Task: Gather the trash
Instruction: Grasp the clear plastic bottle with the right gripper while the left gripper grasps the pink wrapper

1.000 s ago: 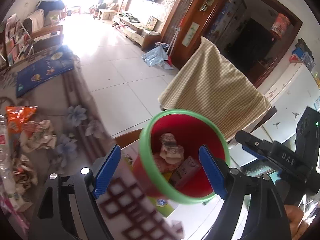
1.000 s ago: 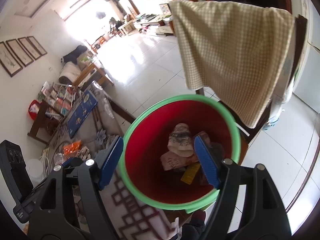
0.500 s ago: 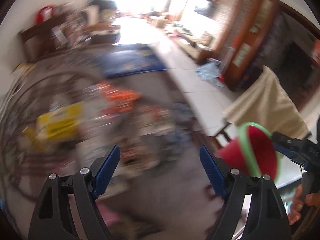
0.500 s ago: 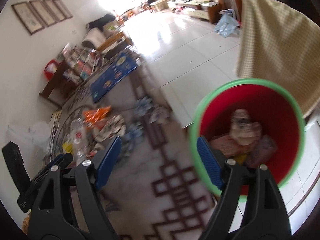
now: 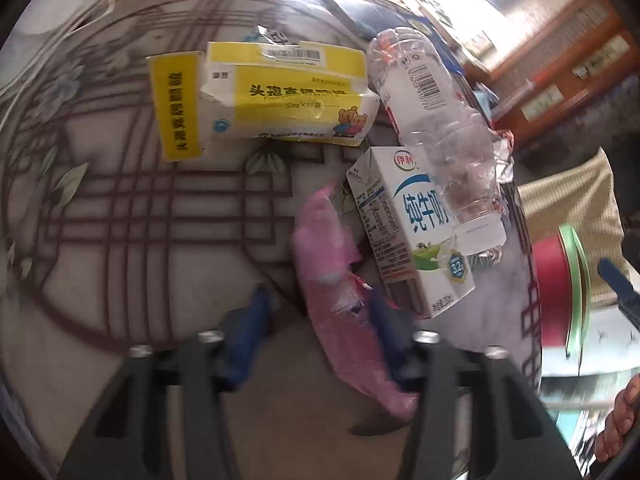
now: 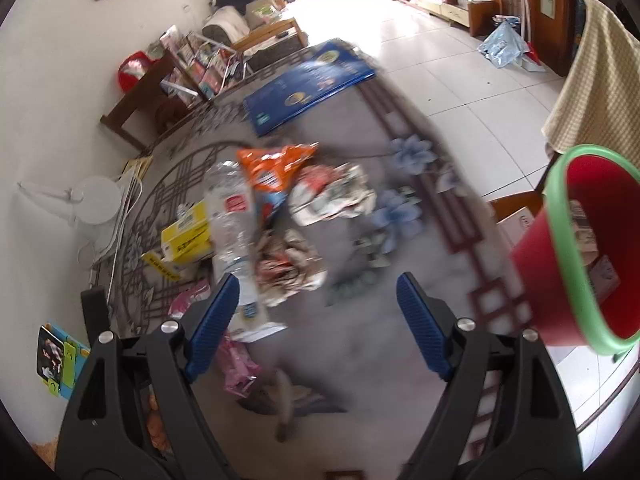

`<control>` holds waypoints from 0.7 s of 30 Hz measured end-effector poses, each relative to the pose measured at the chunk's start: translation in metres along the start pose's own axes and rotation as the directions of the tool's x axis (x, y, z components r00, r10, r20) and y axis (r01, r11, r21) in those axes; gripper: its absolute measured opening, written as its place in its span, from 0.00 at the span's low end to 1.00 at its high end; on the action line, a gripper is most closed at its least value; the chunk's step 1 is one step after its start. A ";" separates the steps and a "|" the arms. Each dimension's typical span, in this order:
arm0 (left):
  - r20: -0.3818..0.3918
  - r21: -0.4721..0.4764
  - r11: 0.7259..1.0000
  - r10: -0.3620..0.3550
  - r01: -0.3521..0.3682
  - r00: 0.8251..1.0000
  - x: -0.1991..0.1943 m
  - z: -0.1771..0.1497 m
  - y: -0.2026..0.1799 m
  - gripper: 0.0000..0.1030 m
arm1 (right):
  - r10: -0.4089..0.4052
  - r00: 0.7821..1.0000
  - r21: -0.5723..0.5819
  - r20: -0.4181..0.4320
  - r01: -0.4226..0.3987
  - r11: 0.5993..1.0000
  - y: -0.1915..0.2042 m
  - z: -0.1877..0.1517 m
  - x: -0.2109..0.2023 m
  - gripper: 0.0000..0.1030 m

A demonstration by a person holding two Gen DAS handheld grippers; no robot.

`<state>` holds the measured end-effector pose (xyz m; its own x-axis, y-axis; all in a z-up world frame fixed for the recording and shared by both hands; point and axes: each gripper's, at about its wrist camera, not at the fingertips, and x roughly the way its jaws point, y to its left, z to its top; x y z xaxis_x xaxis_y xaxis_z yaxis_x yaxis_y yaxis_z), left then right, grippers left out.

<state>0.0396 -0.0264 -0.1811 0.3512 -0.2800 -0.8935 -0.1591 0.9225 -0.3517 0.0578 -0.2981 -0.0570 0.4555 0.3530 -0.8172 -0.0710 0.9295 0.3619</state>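
Left gripper (image 5: 316, 332): pointing steeply down at the patterned tablecloth (image 5: 140, 220); its blue jaws have just been closing around a crumpled pink wrapper (image 5: 340, 300) that lies between them. Motion blur hides whether the pads press on it.
Milk carton (image 5: 412, 232): just beyond the left gripper's right finger, beside the wrapper.
Clear plastic bottle (image 5: 432, 120): lying across the carton's far side.
Yellow medicine box (image 5: 288, 96): farther ahead, to the left.
Right gripper (image 6: 320, 320): jaws wide, just been opening further, nothing between them.
Crumpled paper (image 6: 292, 264): just ahead of the right gripper's left finger.
Orange snack bag (image 6: 276, 168): beyond the paper.
Red bin with green rim (image 6: 576, 248): off to the right gripper's right, trash inside.
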 end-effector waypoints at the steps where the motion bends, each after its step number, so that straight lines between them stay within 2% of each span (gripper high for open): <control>1: -0.003 0.010 1.000 -0.013 0.013 1.000 -0.001 0.000 0.006 0.23 | 0.001 1.000 -0.006 -0.006 -0.001 1.000 0.009 -0.002 0.004 0.77; 3: 0.000 0.033 0.999 -0.025 0.025 1.000 -0.008 0.002 0.019 0.06 | 0.001 1.000 -0.023 -0.015 -0.002 1.000 0.026 -0.004 0.013 0.77; 6: 0.018 0.066 0.998 -0.005 0.004 1.000 -0.022 0.006 0.036 0.02 | -0.002 0.999 -0.057 -0.039 -0.001 0.998 0.047 -0.005 0.029 0.77; 9: 0.036 0.102 0.993 0.047 -0.050 0.998 -0.036 0.016 0.063 0.02 | -0.009 0.998 -0.110 -0.064 0.002 0.994 0.072 -0.001 0.049 0.77; 14: 0.058 0.122 0.988 0.091 -0.098 0.994 -0.049 0.023 0.085 0.04 | -0.007 0.997 -0.150 -0.083 -0.006 0.989 0.097 0.016 0.075 0.77; 16: 0.067 0.114 0.989 0.090 -0.097 0.994 -0.054 0.023 0.092 0.13 | -0.015 0.996 -0.159 -0.086 0.001 0.987 0.103 0.024 0.083 0.77; 18: 0.080 0.113 0.988 0.094 -0.103 0.992 -0.058 0.018 0.094 0.34 | -0.023 0.996 -0.164 -0.089 0.008 0.986 0.106 0.029 0.087 0.77; 20: 0.092 0.110 0.987 0.104 -0.114 0.990 -0.061 0.012 0.098 0.49 | -0.030 0.995 -0.168 -0.092 0.015 0.986 0.108 0.032 0.090 0.77; 21: 0.097 0.108 0.988 0.100 -0.111 0.990 -0.062 0.010 0.099 0.51 | -0.034 0.995 -0.170 -0.093 0.018 0.985 0.108 0.033 0.090 0.77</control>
<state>0.0110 0.0852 -0.1574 0.4215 -0.1590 -0.8928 -0.0961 0.9711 -0.2184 0.1205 -0.1692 -0.0771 0.3730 0.3297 -0.8673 -0.2125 0.9403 0.2661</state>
